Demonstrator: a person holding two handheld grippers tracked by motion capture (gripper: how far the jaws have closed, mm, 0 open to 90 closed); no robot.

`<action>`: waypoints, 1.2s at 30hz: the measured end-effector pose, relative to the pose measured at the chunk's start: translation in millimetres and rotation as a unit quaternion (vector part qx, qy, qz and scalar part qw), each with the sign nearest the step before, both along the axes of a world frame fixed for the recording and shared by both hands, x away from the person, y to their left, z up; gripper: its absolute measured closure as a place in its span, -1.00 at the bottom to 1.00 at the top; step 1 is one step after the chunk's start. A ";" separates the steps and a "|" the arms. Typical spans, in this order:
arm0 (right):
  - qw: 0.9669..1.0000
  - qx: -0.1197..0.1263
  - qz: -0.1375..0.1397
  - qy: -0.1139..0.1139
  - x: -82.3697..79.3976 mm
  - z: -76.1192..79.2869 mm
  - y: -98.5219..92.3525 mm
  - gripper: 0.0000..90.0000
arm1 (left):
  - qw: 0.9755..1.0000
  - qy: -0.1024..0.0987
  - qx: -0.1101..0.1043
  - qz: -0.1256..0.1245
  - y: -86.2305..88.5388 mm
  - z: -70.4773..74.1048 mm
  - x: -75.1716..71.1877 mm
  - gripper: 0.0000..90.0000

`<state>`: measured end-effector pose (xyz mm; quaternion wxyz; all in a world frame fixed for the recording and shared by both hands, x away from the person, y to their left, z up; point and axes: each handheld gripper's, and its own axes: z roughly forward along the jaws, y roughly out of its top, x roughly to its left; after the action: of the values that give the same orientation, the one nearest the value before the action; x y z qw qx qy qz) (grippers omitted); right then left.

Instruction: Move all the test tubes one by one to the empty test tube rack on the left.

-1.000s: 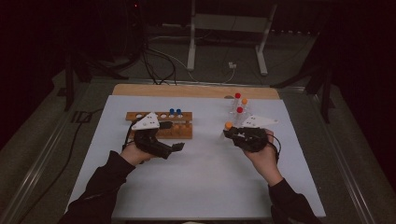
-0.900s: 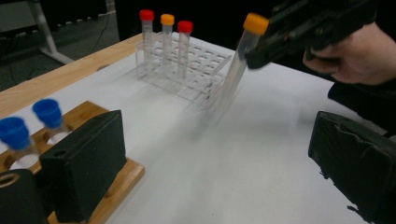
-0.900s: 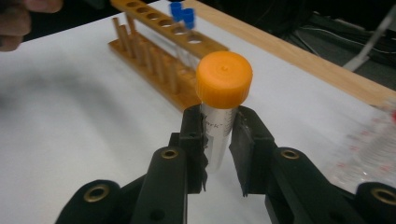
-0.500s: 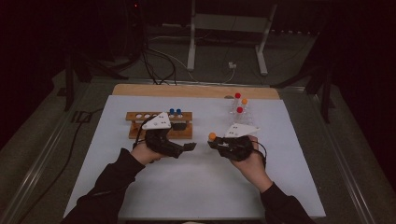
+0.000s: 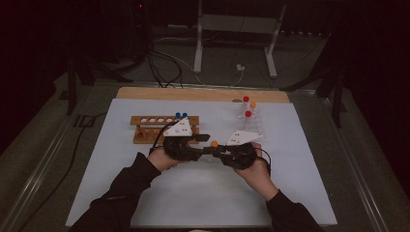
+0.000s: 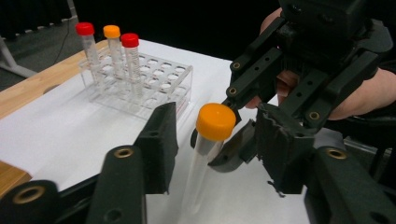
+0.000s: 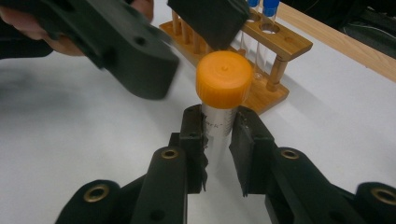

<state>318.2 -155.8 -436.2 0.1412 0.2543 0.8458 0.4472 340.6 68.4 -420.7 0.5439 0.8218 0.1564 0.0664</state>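
Observation:
A clear tube with an orange cap [image 7: 224,79] stands upright in my right gripper [image 7: 217,135], which is shut on its body just below the cap. In the high view both grippers meet over the middle of the white mat, with the orange cap [image 5: 214,143] between them. My left gripper [image 6: 217,140] reaches in from the left and its jaws have just been closing. The tube [image 6: 215,122] sits between those jaws, with a gap showing on each side of it.
A wooden rack [image 5: 145,121] behind the left hand holds two blue-capped tubes [image 5: 181,115]. A clear plastic rack [image 6: 154,79] at the back right holds two red-capped tubes and one orange-capped tube [image 6: 112,32]. A wooden board [image 5: 203,94] borders the mat's far edge.
Both hands came together at the mat's middle. The right gripper carried the orange-capped tube away from the clear rack, and the left gripper's jaws narrowed around it.

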 end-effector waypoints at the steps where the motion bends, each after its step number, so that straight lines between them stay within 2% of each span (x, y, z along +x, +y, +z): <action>1: 1.000 0.001 -0.001 -0.001 0.1 0.1 -0.2 0.65 | 1.000 -0.001 0.002 -0.003 -1.3 -0.1 0.0 0.23; 9: 1.000 0.003 0.000 0.000 -0.1 0.2 -0.4 0.65 | 1.000 -0.009 0.013 -0.003 -9.0 -2.6 1.5 0.54; 15: 1.000 0.007 -0.002 -0.002 -0.9 0.6 -0.6 0.61 | 1.000 -0.013 0.008 0.004 -2.6 0.6 3.3 0.58; 18: 1.000 0.005 -0.010 -0.009 -2.2 1.9 -1.0 0.45 | 1.000 -0.018 0.002 0.017 6.5 7.9 5.5 0.58; 23: 0.999 0.025 -0.019 -0.011 -1.7 4.3 -6.8 0.22 | 0.999 -0.030 -0.002 0.045 25.1 22.2 11.9 0.59; 29: 0.998 0.042 -0.031 -0.019 -2.5 9.4 -11.5 -0.19 | 0.995 -0.043 -0.005 0.085 49.0 37.5 21.9 0.59; 36: 0.997 0.054 -0.044 -0.016 -2.7 12.3 -12.2 -0.67 | 0.991 -0.054 -0.004 0.125 69.2 49.4 33.8 0.59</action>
<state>315.5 -168.0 -423.9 0.1602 0.2911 0.8063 0.4895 374.4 137.6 -371.4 0.5422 0.7888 0.2288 0.1773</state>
